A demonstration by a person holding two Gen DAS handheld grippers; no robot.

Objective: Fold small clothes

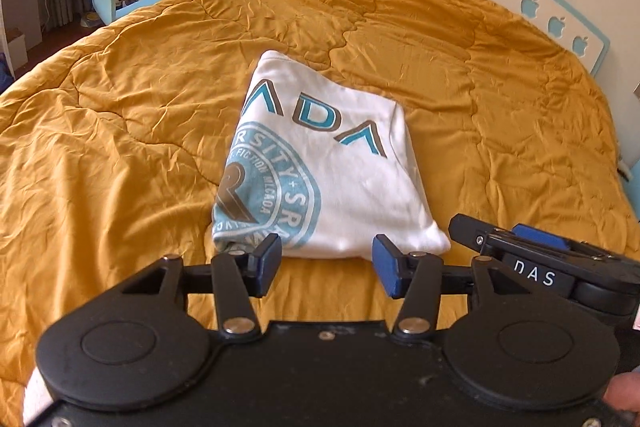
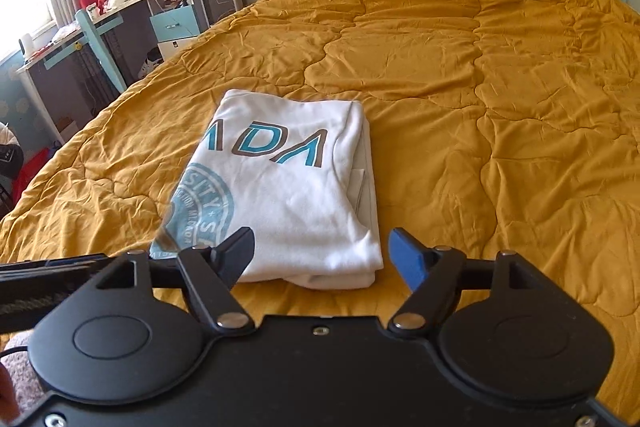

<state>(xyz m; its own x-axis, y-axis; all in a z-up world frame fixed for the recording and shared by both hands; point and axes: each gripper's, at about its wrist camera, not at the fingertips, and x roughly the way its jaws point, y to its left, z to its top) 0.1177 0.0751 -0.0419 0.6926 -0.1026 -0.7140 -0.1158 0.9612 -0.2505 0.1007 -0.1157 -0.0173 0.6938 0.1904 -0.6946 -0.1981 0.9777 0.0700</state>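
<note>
1. White printed T-shirt (image 1: 332,163) lies on the mustard quilted bedspread (image 1: 120,99), near the front edge of the bed and left of centre in the right wrist view (image 2: 288,187). It is a compact rectangular packet, print side up, with "ADA" lettering and part of a round blue seal showing.
2. Stacked layers show along the packet's right edge and at its near corner; no sleeve or hem sticks out.
3. Left gripper (image 1: 326,263): jaws spread apart, nothing between them, tips just short of the packet's near edge. Contact with the cloth cannot be settled from this angle.
4. Right gripper (image 2: 330,257): jaws likewise released and empty, straddling the near right corner from the front. It also appears at the right of the left wrist view (image 1: 520,247).
5. Judgement: folding of this garment looks complete or nearly so. At most a squaring-up or setting aside remains.
6. No other garment visible on the bedspread.
</note>
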